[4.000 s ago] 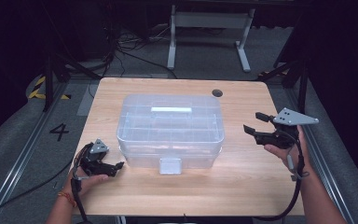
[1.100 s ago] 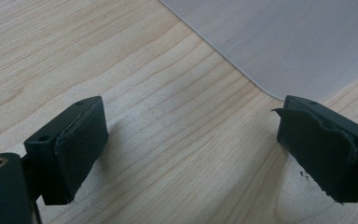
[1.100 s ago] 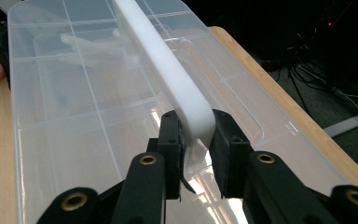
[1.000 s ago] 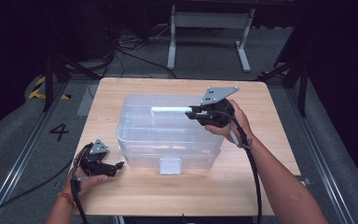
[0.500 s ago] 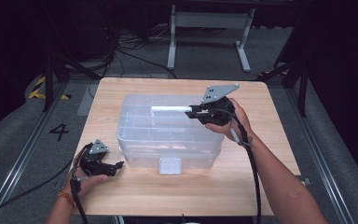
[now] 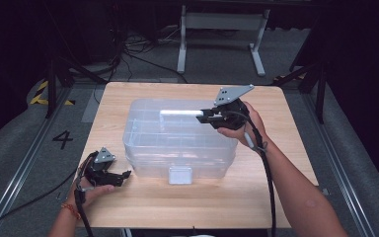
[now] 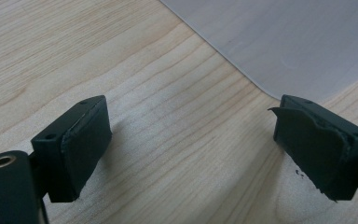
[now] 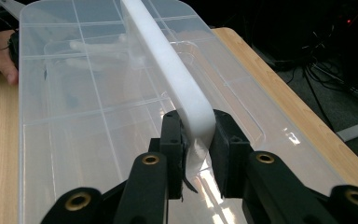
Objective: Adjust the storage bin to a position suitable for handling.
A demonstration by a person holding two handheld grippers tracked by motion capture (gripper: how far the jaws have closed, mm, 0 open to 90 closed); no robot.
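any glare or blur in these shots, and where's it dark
High view: room around the table is near black, and the white handle glows overexposed. Right gripper view: bright glare patches on the clear box lid near the jaws. Left gripper view: evenly lit, soft jaw shadows on the wood.

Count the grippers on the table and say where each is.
2. The left gripper sits open beside the box's near-left corner; the right gripper is shut on the box's white handle.

Lab or recording studio. Dark surroundings, black backdrop. Lone wooden table (image 6: 296,163) at frame centre on grey carpet. Loose cables (image 6: 128,49) on floor at upper left, metal stand (image 6: 222,29) top centre, yellow-black hazard tape (image 6: 42,94) and number "4" (image 6: 62,139) at left.
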